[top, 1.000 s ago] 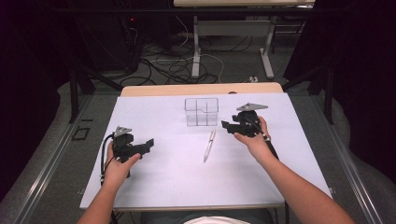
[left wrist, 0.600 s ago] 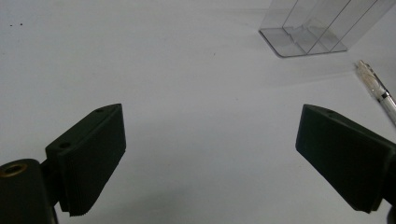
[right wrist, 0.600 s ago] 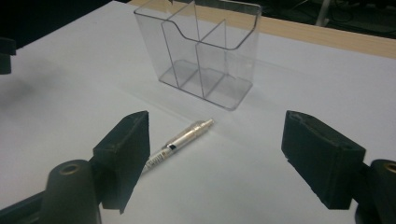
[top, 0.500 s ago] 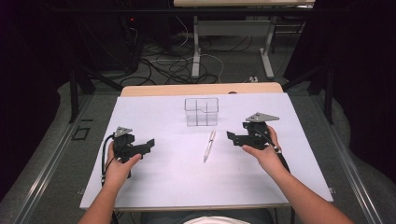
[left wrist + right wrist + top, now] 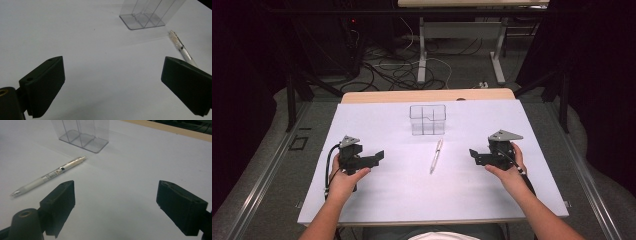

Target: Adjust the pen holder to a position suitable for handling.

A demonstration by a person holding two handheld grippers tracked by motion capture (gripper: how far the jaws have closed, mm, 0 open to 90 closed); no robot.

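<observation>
A white and clear pen lies on the white tabletop, just in front of a clear plastic divided holder. My left gripper rests at the left, open, with its jaws pointing towards the pen. From the left gripper view, the pen lies beyond the right jaw and the holder is farther off. My right gripper sits to the right of the pen; its jaws have just been opening and nothing is between them. In the right gripper view, the pen lies ahead to the left, apart from the jaws.
The table's wooden far edge runs behind the holder. Beyond it are cables on the floor and the legs of another table. Metal rails run along both sides of the table.
My right hand has drawn back from beside the holder, moving right and nearer to the person. The left hand, the pen and the holder have stayed put.
</observation>
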